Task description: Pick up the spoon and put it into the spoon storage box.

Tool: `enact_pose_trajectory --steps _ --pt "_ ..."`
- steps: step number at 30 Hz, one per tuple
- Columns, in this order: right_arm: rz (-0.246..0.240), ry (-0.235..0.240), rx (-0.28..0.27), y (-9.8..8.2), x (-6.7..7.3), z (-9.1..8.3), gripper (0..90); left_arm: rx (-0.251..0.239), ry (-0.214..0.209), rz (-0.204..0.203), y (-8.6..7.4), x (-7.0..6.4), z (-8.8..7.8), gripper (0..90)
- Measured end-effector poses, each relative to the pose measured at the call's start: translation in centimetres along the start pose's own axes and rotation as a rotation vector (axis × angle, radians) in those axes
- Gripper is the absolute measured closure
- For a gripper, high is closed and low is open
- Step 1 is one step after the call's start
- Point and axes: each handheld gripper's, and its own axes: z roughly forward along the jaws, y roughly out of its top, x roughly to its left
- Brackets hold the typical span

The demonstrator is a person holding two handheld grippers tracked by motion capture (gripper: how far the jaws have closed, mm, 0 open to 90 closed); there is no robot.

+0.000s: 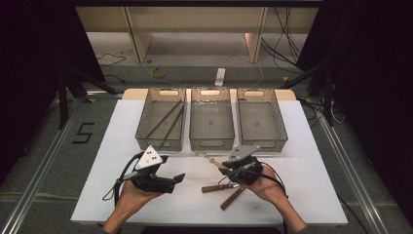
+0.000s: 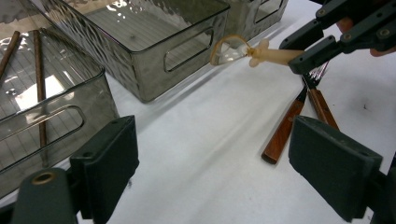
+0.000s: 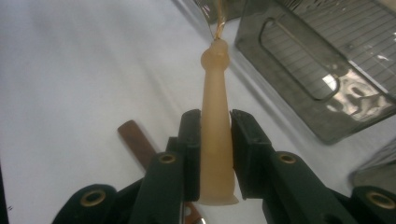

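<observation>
A spoon (image 3: 215, 79) with a pale beige handle and a clear bowl is held off the white table, in front of the middle grey bin (image 1: 211, 122). My right gripper (image 3: 215, 122) is shut on its handle, seen in the high view (image 1: 225, 168) at centre right. In the left gripper view, the spoon (image 2: 268, 56) pokes out of the right gripper (image 2: 310, 51) toward the bins. My left gripper (image 1: 178, 179) rests at centre left, lying in the person's palm. It is open (image 2: 215, 172) with nothing between its pads.
Two wooden-handled forks (image 1: 219, 187) (image 2: 286, 129) lie on the table under the right hand. Three grey bins stand in a row at the back. The left bin (image 1: 146, 126) holds two brown chopsticks (image 1: 165, 119); the right bin (image 1: 280, 126) stands beside the middle one.
</observation>
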Motion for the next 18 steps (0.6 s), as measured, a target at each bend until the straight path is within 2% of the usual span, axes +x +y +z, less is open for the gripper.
enact_pose_trajectory --steps 7,18 --pt "0.034 -0.025 -0.028 0.8 -1.1 -0.6 74.9 -0.002 0.005 -0.005 0.0 0.1 0.0 15.5" --pt "0.07 -0.062 -0.056 2.4 -2.9 -0.4 75.0 -0.015 0.004 -0.012 0.0 0.1 -0.1 15.4"
